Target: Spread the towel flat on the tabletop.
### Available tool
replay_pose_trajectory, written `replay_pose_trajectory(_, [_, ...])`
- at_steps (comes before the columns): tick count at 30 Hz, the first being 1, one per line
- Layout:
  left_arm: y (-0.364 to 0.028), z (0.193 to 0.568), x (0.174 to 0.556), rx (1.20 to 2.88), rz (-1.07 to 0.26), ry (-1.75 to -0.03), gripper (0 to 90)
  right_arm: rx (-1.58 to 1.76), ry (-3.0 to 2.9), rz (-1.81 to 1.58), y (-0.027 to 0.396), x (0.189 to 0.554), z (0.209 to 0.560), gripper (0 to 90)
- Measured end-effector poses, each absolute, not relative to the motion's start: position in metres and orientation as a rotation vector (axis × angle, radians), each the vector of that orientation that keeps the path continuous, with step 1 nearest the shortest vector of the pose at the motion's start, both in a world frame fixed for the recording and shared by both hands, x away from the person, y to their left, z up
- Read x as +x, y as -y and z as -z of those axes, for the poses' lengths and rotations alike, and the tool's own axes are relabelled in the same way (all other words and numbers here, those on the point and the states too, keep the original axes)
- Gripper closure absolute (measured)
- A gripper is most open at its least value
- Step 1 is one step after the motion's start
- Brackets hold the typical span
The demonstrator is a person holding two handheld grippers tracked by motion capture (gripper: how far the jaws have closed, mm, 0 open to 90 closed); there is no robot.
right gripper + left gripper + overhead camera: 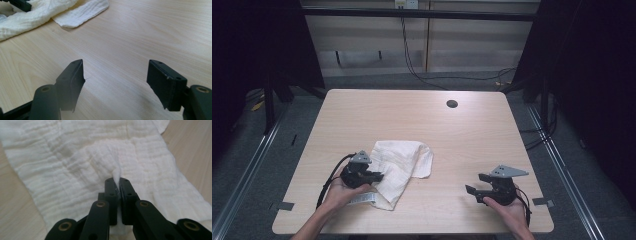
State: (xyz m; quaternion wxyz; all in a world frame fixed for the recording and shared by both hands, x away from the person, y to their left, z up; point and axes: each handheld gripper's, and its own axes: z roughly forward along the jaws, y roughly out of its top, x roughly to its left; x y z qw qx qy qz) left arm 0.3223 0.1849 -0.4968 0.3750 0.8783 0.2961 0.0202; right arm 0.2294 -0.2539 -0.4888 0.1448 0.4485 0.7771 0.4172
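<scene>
My left tongs (117,185) are clamped on a pinched ridge of the white cloth (399,167), which lies crumpled on the table (472,135) left of centre, its long axis running from near me up and to the right. My right tongs (476,184) hang wide with nothing in them, well off to the cloth's right (75,13). Left hand is on it; right would have to cross bare wood to reach the free corner.

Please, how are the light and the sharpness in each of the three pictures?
High view: the table is brightly lit, its surroundings dark. Left gripper view: the white cloth is bright, soft toward the top, pinched in the left gripper. Right gripper view: the right gripper is slightly blurred near the lens.
</scene>
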Motion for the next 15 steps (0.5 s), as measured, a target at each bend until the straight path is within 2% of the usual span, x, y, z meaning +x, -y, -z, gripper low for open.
replay_pose_trajectory(7, [-0.16, 0.497, 0.316, 2.26, -0.024, -0.714, 85.7, 1.297, -2.243, -1.198, 0.252, 0.23, 0.489, 29.6])
replay_pose_trajectory(15, [-0.131, 0.498, 0.313, 2.258, 0.022, -0.678, 80.5, 1.287, -2.248, -1.197, 0.249, 0.23, 0.488, 29.5])
